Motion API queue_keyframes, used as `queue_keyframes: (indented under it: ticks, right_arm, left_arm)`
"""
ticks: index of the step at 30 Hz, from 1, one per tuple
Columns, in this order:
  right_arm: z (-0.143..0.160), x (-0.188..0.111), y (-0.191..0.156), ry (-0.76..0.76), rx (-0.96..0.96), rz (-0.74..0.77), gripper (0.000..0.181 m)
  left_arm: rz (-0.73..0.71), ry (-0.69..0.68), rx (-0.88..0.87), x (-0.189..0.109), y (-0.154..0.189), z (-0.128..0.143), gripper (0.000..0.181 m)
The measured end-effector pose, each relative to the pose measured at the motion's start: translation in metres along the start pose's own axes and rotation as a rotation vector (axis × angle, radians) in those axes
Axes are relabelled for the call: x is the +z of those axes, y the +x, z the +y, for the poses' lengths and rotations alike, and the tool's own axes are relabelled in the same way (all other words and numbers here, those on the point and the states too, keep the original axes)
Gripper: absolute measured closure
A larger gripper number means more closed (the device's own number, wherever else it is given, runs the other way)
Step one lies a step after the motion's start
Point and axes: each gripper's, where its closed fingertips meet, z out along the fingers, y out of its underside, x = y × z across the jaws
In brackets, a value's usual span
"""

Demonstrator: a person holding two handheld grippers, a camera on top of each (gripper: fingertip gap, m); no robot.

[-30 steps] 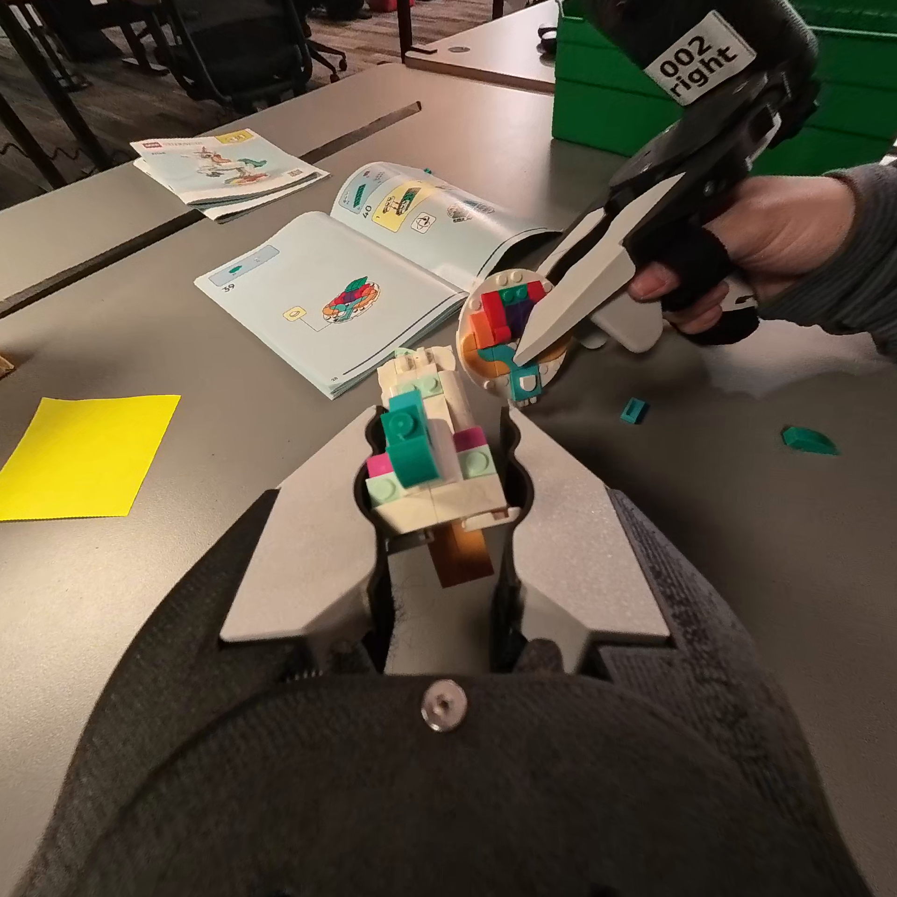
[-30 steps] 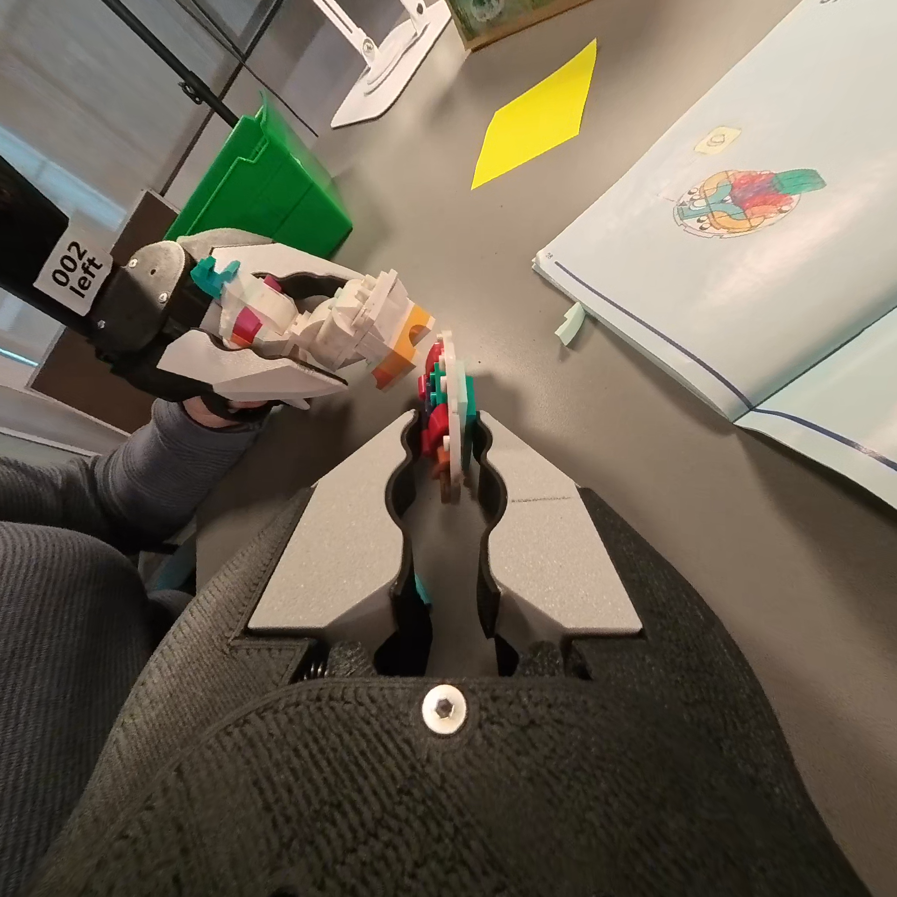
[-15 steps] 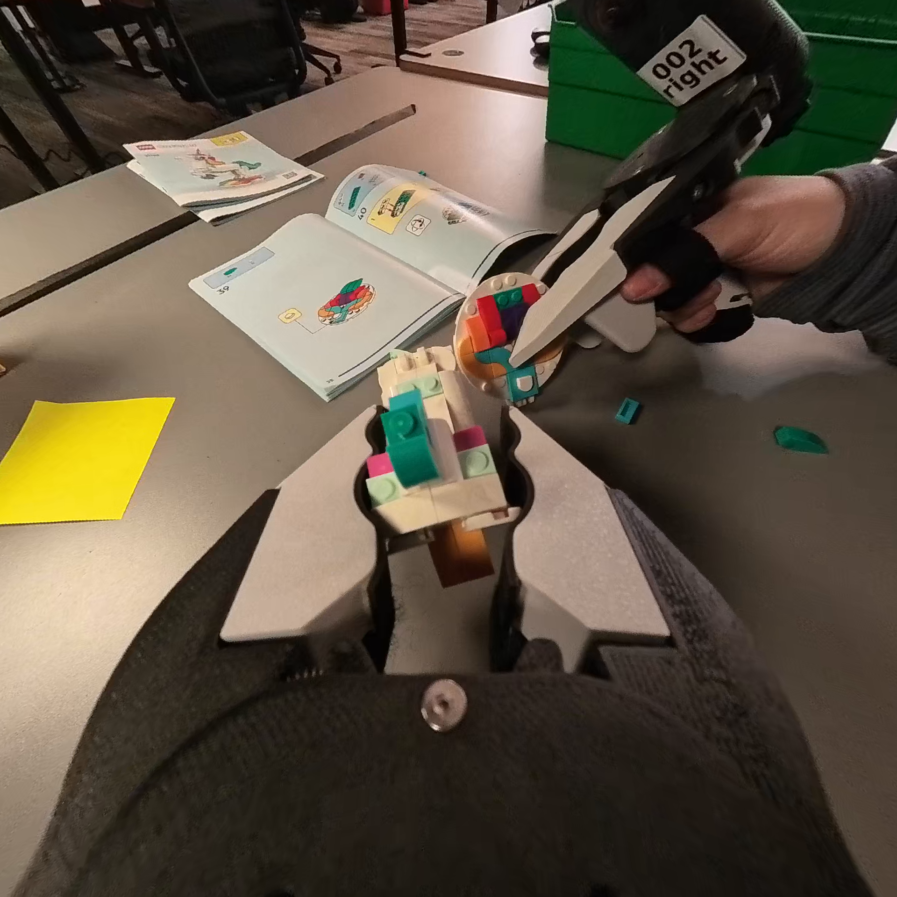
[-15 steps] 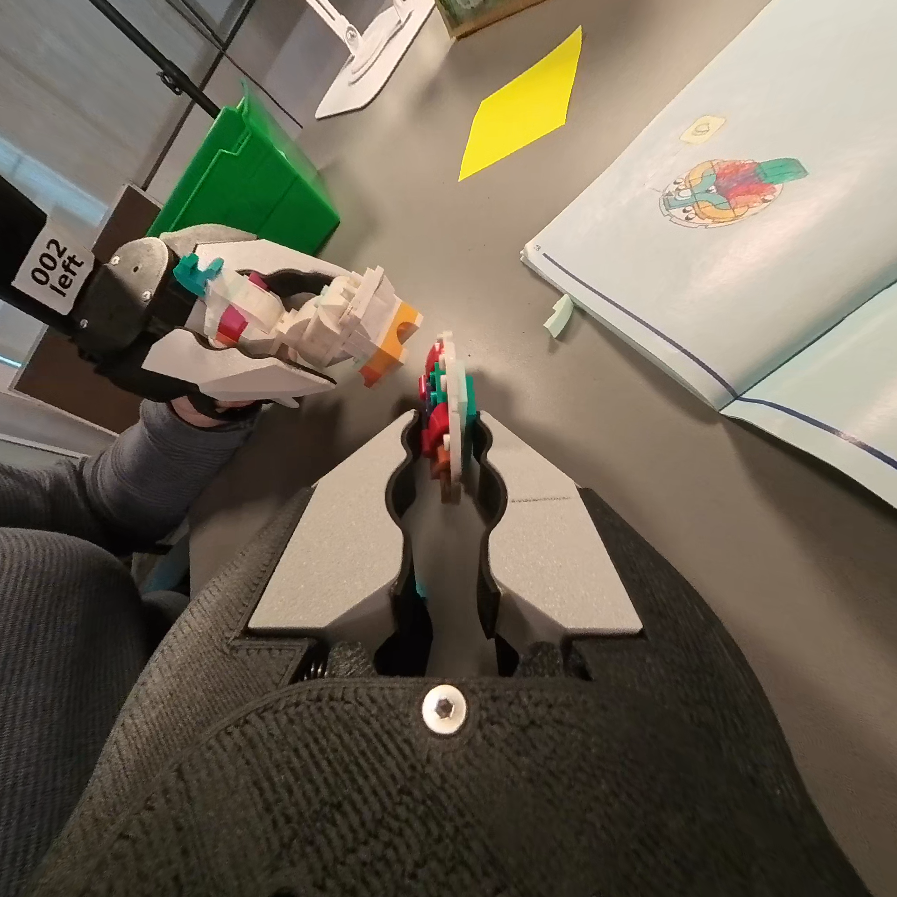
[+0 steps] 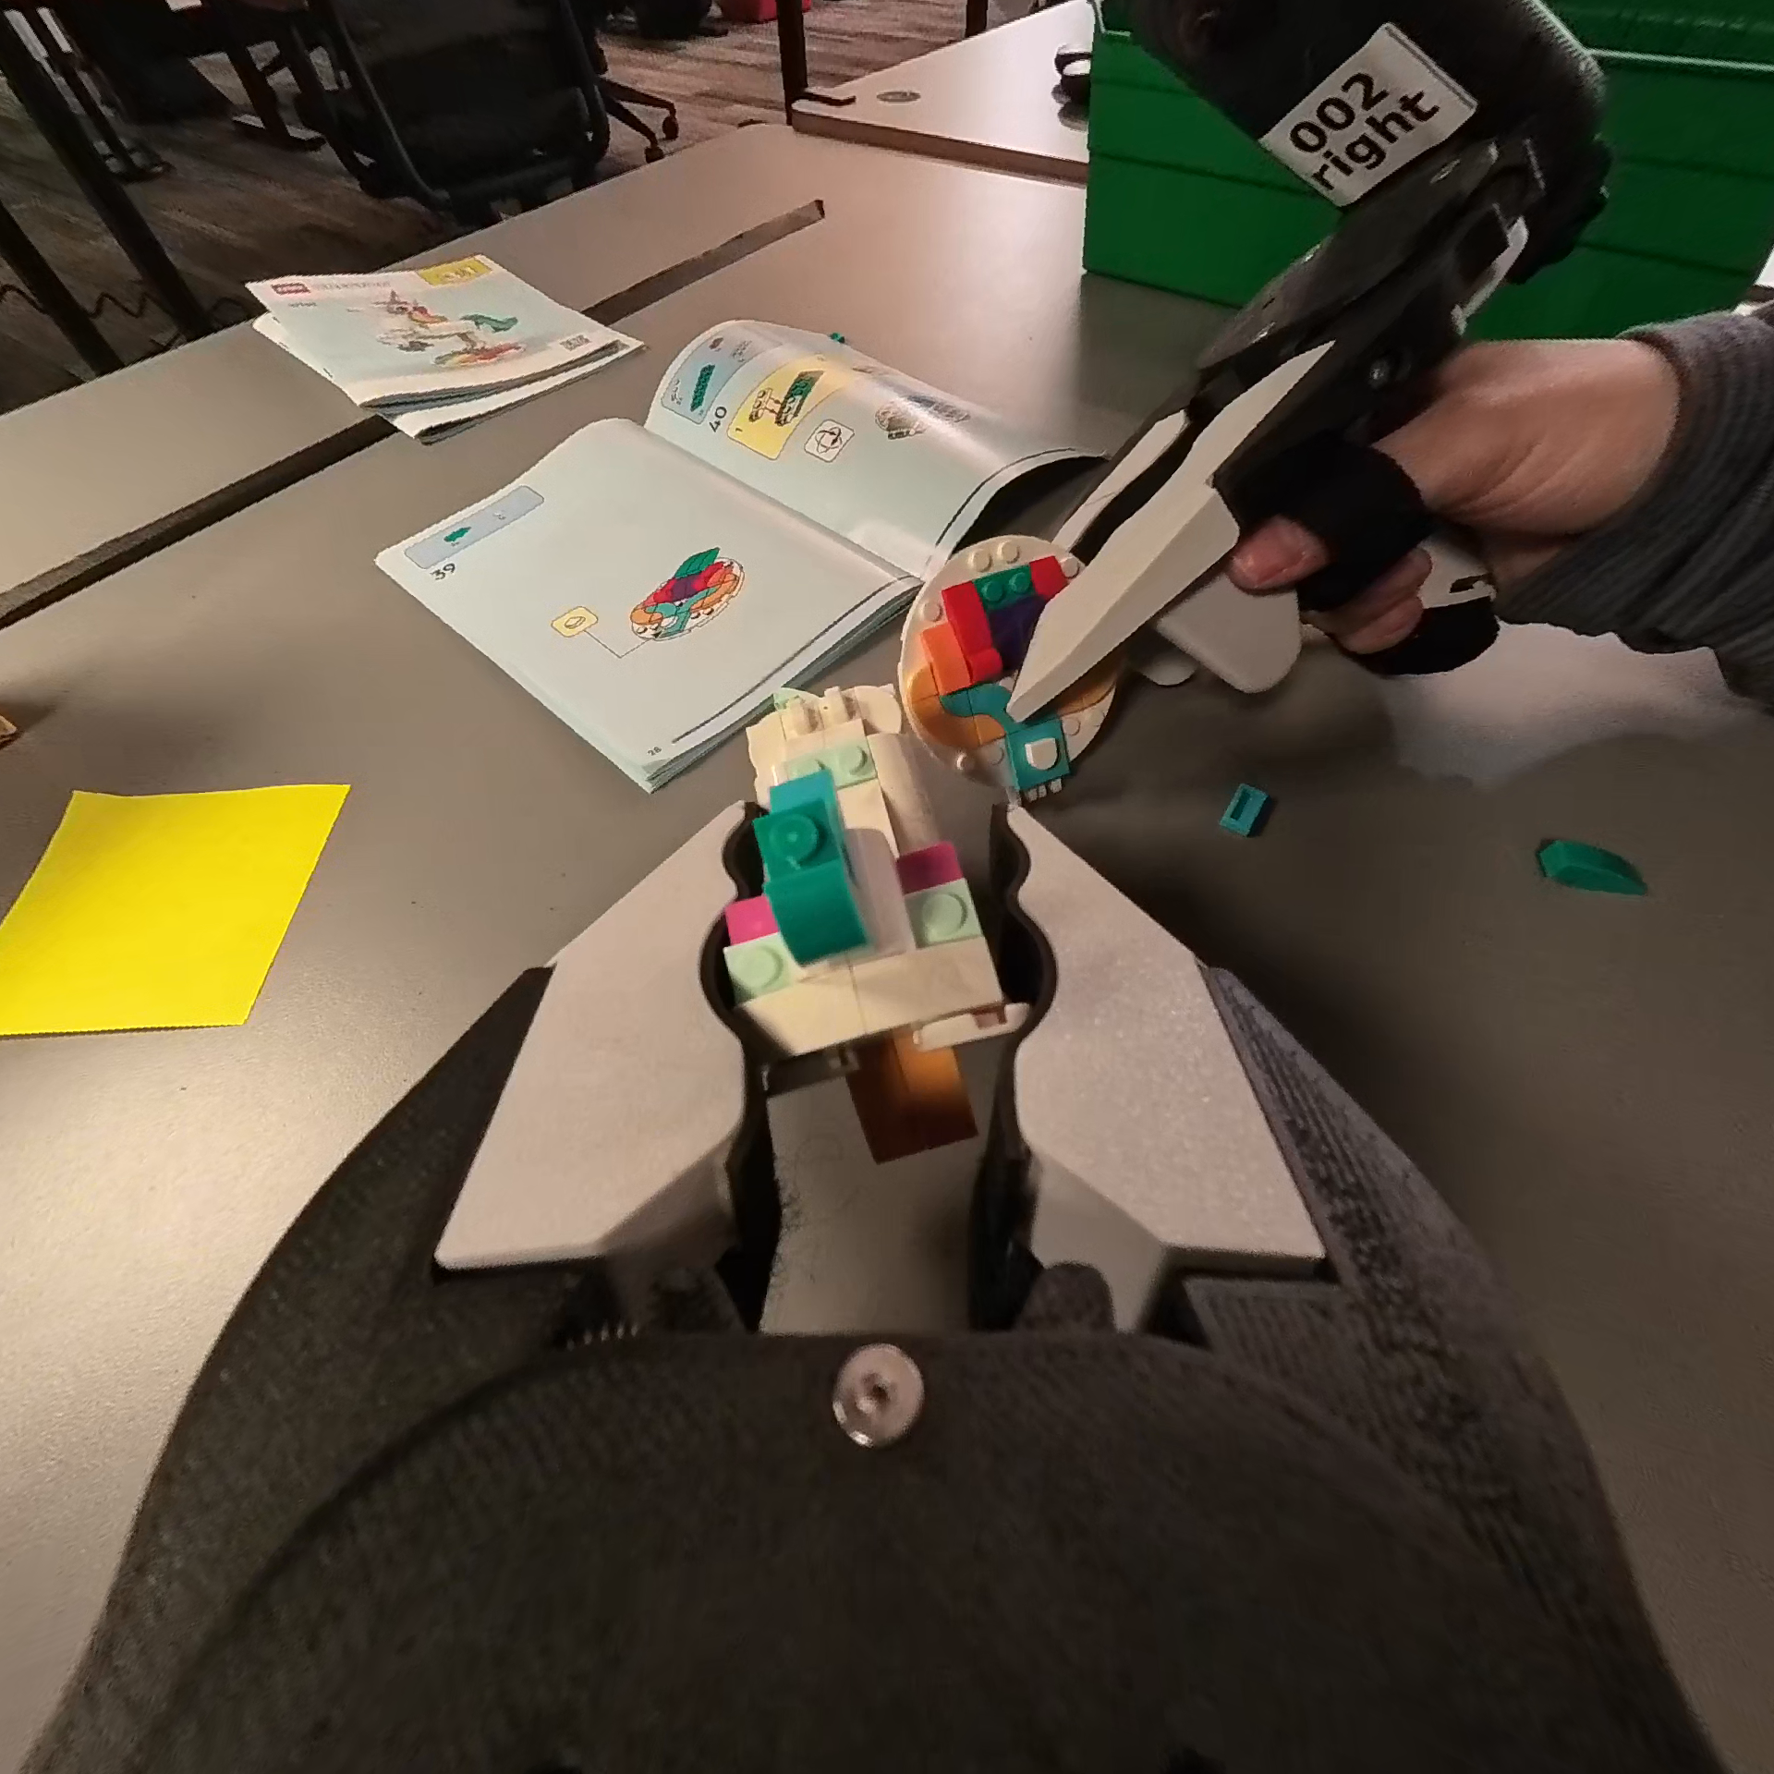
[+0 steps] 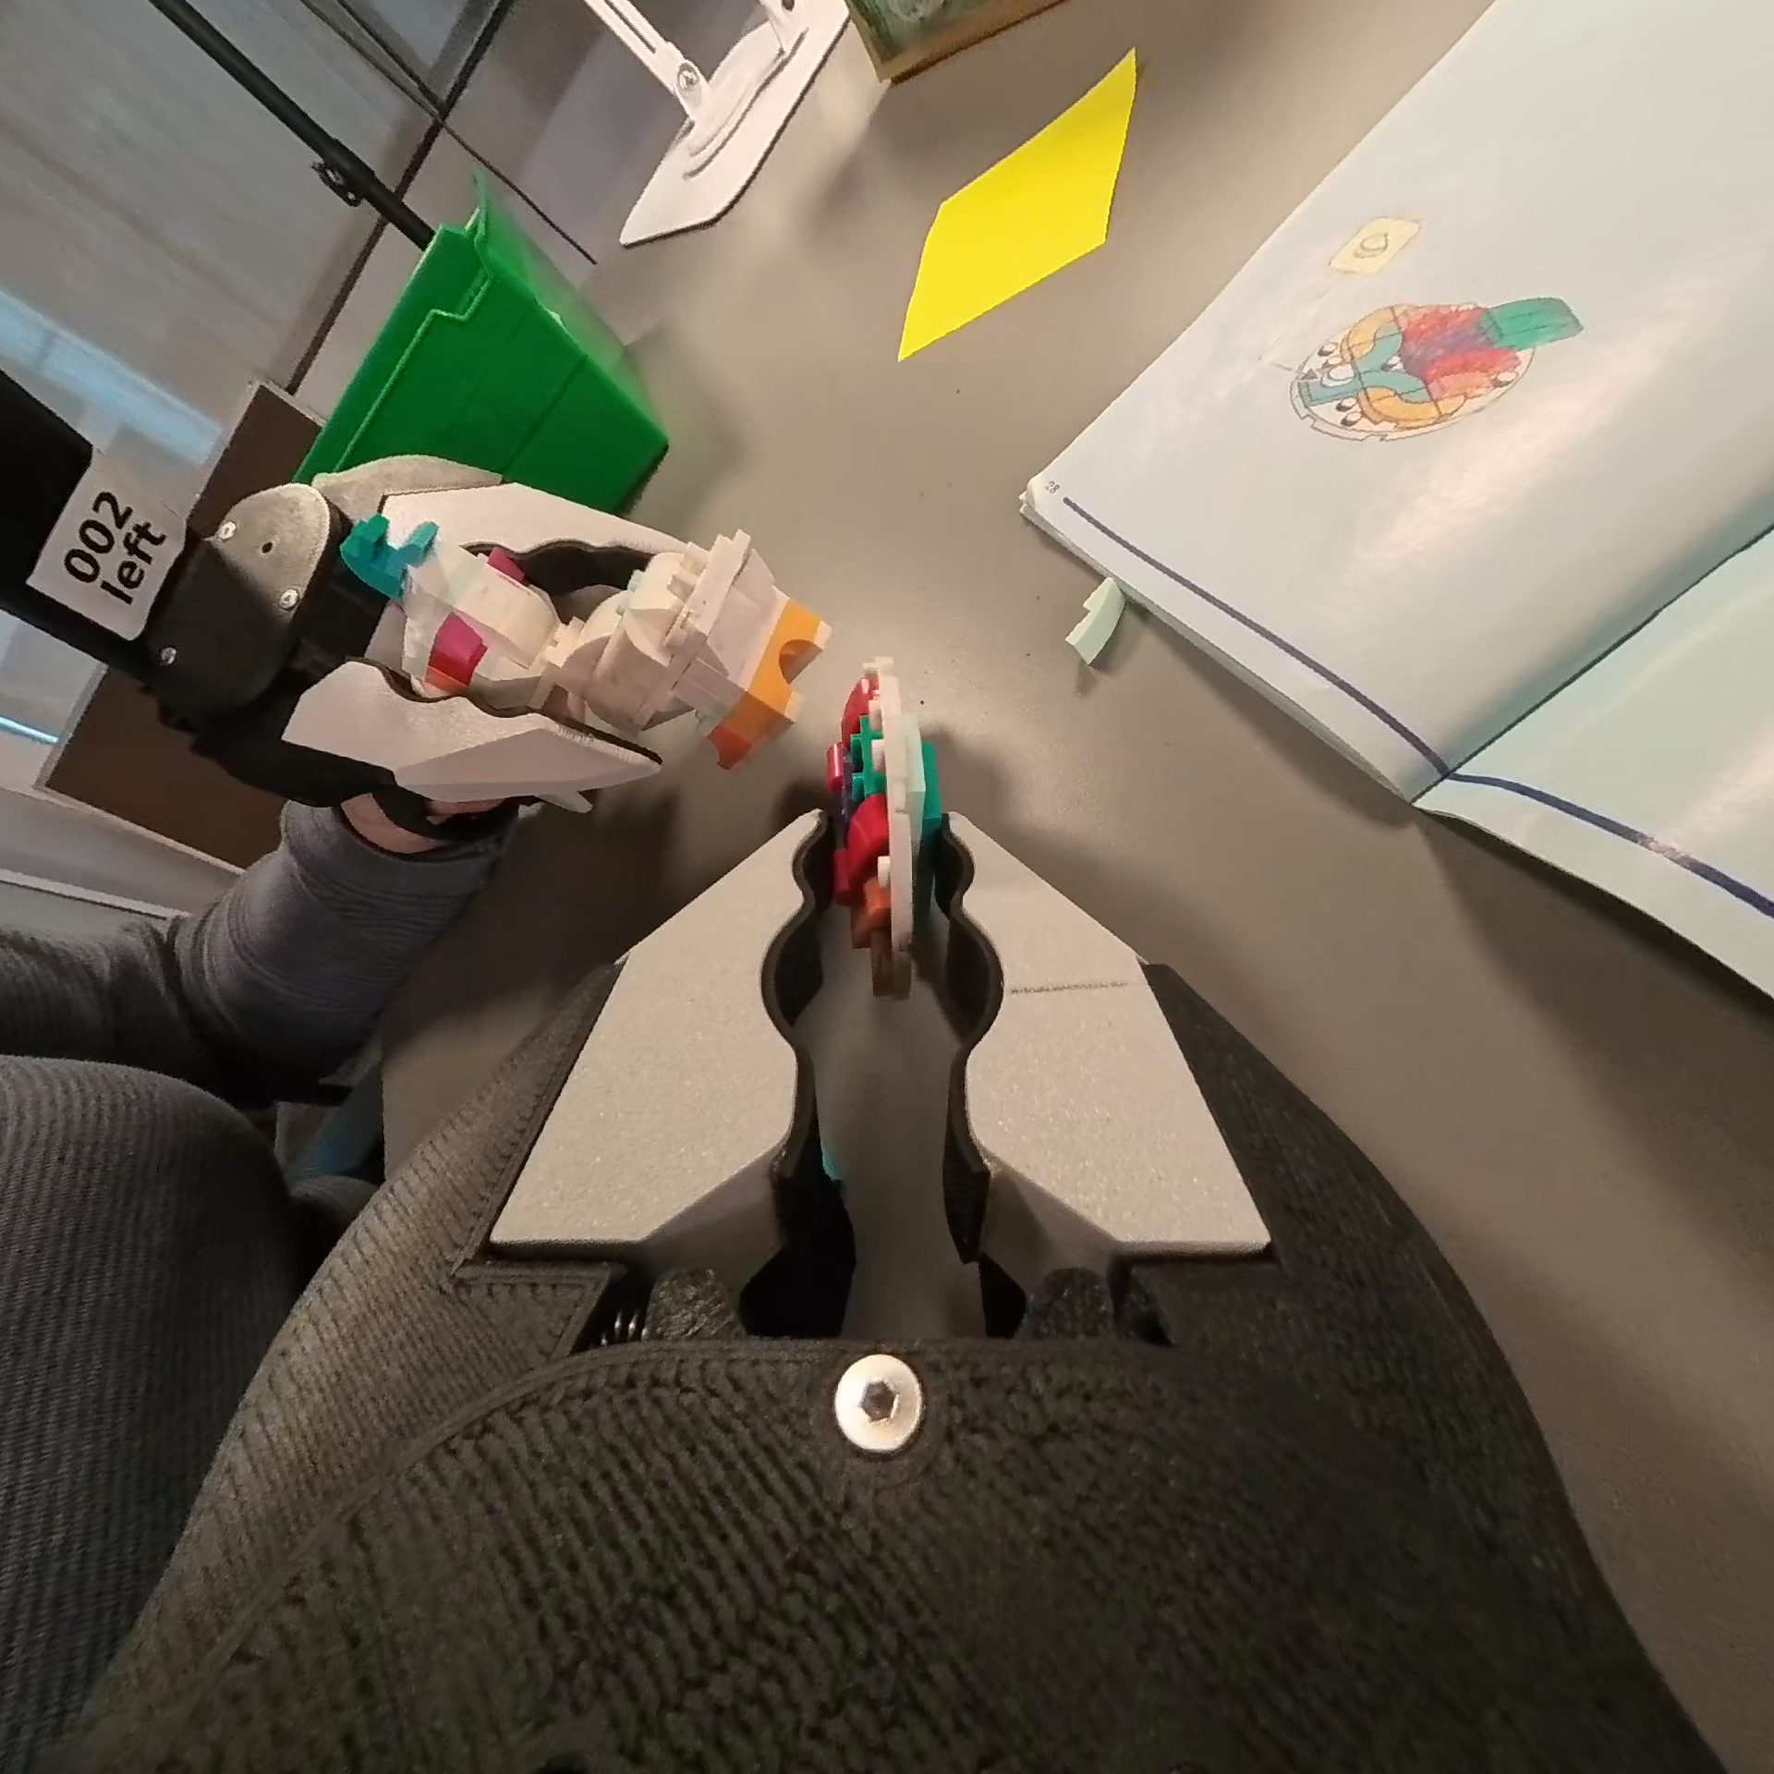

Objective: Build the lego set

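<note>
On the far left of the grey worktop (image 5: 1344, 1008) lies one flat yellow paper sheet (image 5: 154, 907). Beyond it sit two pale blue instruction booklets: one closed (image 5: 437, 336), one open (image 5: 701, 547) at a drawing of a round, many-coloured plate.

My left claw (image 5: 869, 826) is closed on the white brick figure with teal, pink and mint pieces (image 5: 864, 893), gripping its body; its orange brick end (image 6: 768, 691) points away from me toward my other hand.

Over the last second both claws have drifted closer (only slightly), so the orange end now sits just beside the face of the round white disc covered in red, orange, purple and teal bricks (image 5: 998, 653), with a narrow gap left. I judge this to be the line-up for pressing the disc onto the figure; the two are not yet joined.

My right claw (image 6: 888, 826) is narrowed onto that disc, pinching it edge-on above the worktop, studded side turned toward the figure.

Further right, two loose pieces rest on the worktop, well apart from the claws: one small teal tile (image 5: 1245, 809) and one teal curved slope piece (image 5: 1589, 867). At the back right stand green plastic bins (image 5: 1219, 173); I count at least one there, and another green bin (image 6: 480, 374) shows in the right wrist view, though I cannot tell whether it is the same one.
</note>
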Motion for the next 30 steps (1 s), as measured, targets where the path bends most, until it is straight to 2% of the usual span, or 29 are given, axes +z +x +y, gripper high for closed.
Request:
queue_keyframes:
  ticks: [7, 18, 24, 30]
  right_arm:
    - [-0.003, -0.004, 0.009, 0.026, 0.038, 0.041, 0.158]
    - [-0.001, -0.007, 0.022, 0.000, -0.007, 0.141, 0.153]
    - [-0.007, -0.014, 0.034, 0.025, -0.049, 0.238, 0.143]
    - [-0.032, -0.029, 0.040, 0.161, -0.156, 0.339, 0.134]
  left_arm:
    - [-0.001, -0.001, -0.007, 0.000, -0.001, 0.000, 0.135]
    - [-0.003, -0.039, -0.035, 0.000, 0.001, 0.003, 0.135]
    - [-0.061, -0.164, -0.073, -0.001, -0.006, 0.014, 0.135]
    - [-0.094, -0.311, -0.038, 0.000, -0.013, 0.026, 0.135]
